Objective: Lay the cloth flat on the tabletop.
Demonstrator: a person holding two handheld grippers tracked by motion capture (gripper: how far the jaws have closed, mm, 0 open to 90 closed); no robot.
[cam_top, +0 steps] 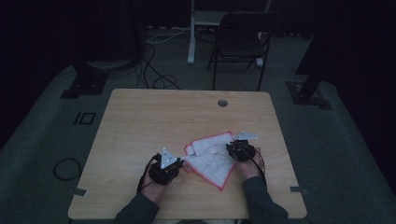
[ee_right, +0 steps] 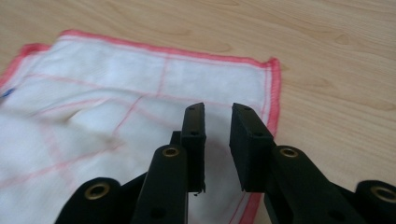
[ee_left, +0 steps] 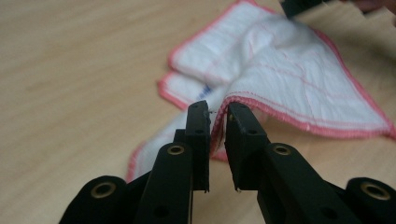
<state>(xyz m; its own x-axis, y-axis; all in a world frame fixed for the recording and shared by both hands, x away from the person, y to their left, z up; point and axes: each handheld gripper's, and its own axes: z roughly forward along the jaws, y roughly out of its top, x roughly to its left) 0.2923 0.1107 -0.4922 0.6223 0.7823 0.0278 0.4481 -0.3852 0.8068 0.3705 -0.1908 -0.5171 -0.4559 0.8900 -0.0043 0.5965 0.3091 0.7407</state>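
Both grippers look released: left gripper [ee_left: 218, 112] fingers slack around the cloth [ee_left: 289, 70] hem, right gripper [ee_right: 218, 114] empty above it (lower centre of table [cam_top: 140, 121]). Lift clear gently, no snagging.

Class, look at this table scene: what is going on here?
A person is handling a white cloth with a red hem on a wooden table, a gripper in each hand. The cloth lies partly folded. An edge of the cloth runs between the slightly parted jaws of the left gripper. The right gripper is over the cloth's other side, jaws open with nothing between them.
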